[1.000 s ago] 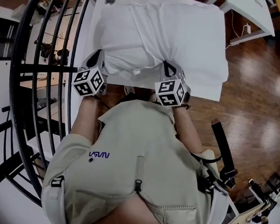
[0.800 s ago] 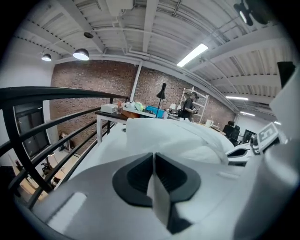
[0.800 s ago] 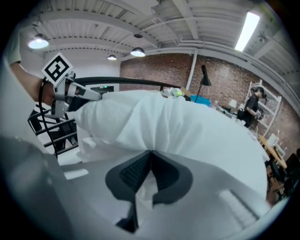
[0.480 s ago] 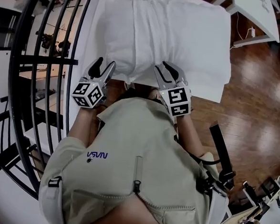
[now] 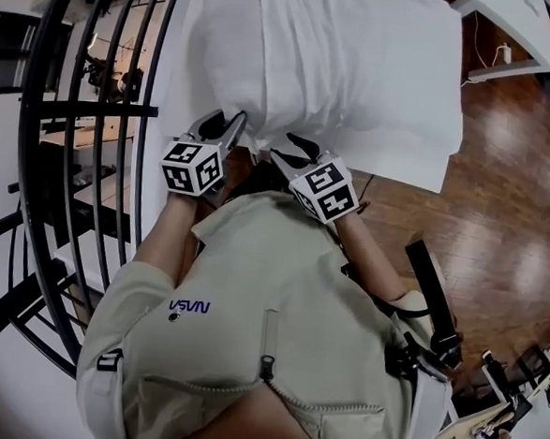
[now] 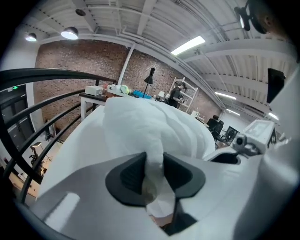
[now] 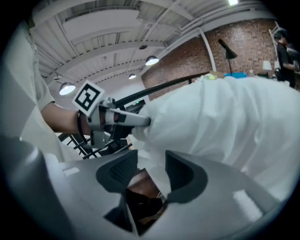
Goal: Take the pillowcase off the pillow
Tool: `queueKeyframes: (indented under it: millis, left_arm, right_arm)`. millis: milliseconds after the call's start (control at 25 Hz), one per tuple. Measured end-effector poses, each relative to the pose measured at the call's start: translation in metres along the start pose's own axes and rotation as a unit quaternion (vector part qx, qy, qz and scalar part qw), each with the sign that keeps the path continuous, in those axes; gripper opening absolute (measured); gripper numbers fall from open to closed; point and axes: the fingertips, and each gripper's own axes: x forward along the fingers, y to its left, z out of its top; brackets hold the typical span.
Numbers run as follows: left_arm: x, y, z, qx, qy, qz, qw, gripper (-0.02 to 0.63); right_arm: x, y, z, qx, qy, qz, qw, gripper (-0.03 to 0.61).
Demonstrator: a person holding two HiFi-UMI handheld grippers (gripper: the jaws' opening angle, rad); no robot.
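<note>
Wooden floor (image 5: 507,127) and a black railing (image 5: 86,107) frame the white bench (image 5: 419,172) in the head view, where the pillow (image 5: 266,73) lies inside its pillowcase (image 5: 380,62). A person leans in with the left gripper (image 5: 224,119) and right gripper (image 5: 289,149) side by side at the near end, probably where the case opens. In the left gripper view, the jaws have just been closing and now pinch a fold of the white cloth between the pads, a hold that should let the case be drawn back. In the right gripper view, the jaws have just been opening and stand apart. A corner of cloth reaches between them unclamped, and floor shows through the gap. That gripper seems set to take a second hold beside the first, so stripping looks barely begun.
</note>
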Motion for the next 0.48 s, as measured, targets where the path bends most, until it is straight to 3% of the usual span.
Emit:
queueKeyframes:
  millis: [120,240,280,320,360,480]
  left_arm:
    - [-0.008,-0.015,0.031,-0.006,-0.028,-0.011,0.9995,0.060]
    - [-0.019,-0.031,0.060,-0.009,-0.061,-0.025,0.9978,0.040]
    - [-0.022,-0.035,0.067,-0.006,-0.069,-0.028,0.9972,0.038]
    - [-0.025,-0.037,0.074,-0.002,-0.076,-0.029,0.9967,0.038]
    - [-0.028,-0.037,0.081,0.003,-0.083,-0.028,0.9961,0.037]
    - [-0.034,-0.026,0.100,0.010,-0.100,-0.011,0.9949,0.032]
  right_arm:
    - [0.019,0.007,0.004,-0.044,0.005,-0.009,0.999,0.207]
    - [0.027,-0.001,0.021,-0.098,-0.016,-0.070,0.993,0.207]
    - [0.026,-0.007,0.026,-0.105,-0.024,-0.096,0.990,0.155]
    - [0.023,-0.013,0.031,-0.109,-0.030,-0.119,0.986,0.056]
    - [0.018,-0.018,0.034,-0.111,-0.032,-0.137,0.984,0.011]
    - [-0.002,-0.036,0.039,-0.115,-0.032,-0.178,0.977,0.008]
